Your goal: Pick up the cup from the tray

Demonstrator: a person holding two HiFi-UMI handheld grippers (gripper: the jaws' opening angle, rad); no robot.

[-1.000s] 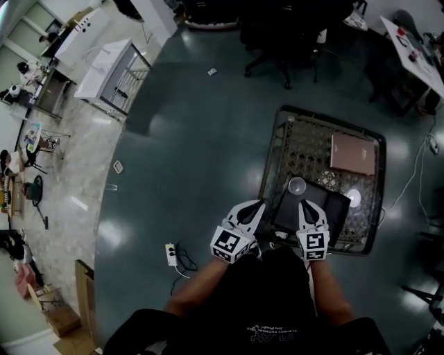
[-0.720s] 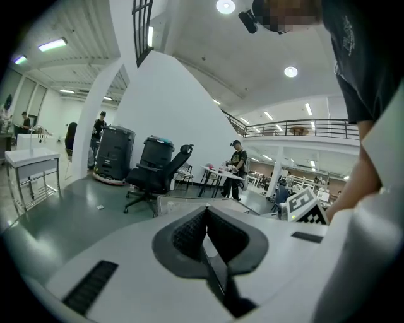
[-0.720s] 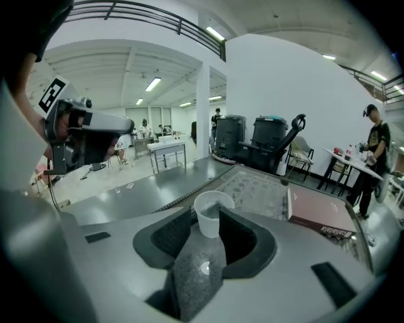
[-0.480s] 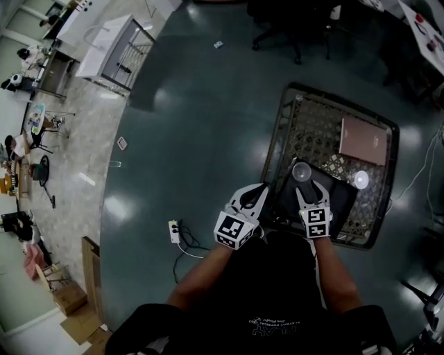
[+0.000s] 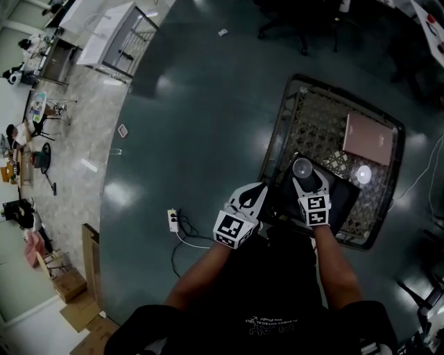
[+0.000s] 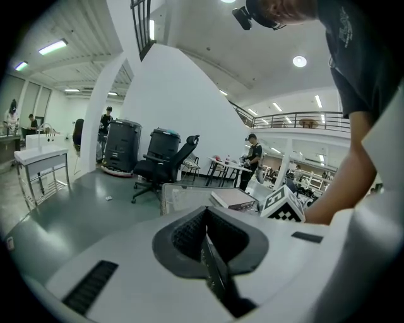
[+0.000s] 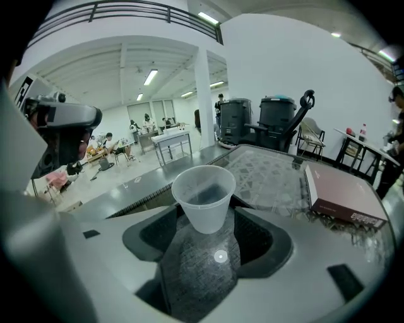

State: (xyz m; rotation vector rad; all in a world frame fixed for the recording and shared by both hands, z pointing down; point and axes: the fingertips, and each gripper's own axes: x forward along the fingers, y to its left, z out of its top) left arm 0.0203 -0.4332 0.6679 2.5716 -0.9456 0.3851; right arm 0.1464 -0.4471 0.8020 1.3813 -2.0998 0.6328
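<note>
A translucent plastic cup (image 5: 302, 168) (image 7: 203, 199) stands upright at the far end of a dark tray (image 5: 341, 202) (image 7: 192, 277). The tray lies on a low table with a patterned top (image 5: 312, 118). My right gripper (image 5: 306, 182) (image 7: 205, 222) reaches over the tray. Its jaws are opening, and the cup's base sits between the tips with a gap on each side. My left gripper (image 5: 251, 195) (image 6: 205, 221) hangs shut and empty beside the table's near left edge, pointing across the room.
A pink book (image 5: 371, 139) (image 7: 344, 189) and a small white round thing (image 5: 363, 175) lie on the table right of the tray. A power strip with a cable (image 5: 172, 220) lies on the floor at left. Office chairs (image 5: 298, 21) stand beyond the table.
My right gripper has moved forward over the tray up to the cup, and its jaws have spread apart. The left gripper has stayed beside the table.
</note>
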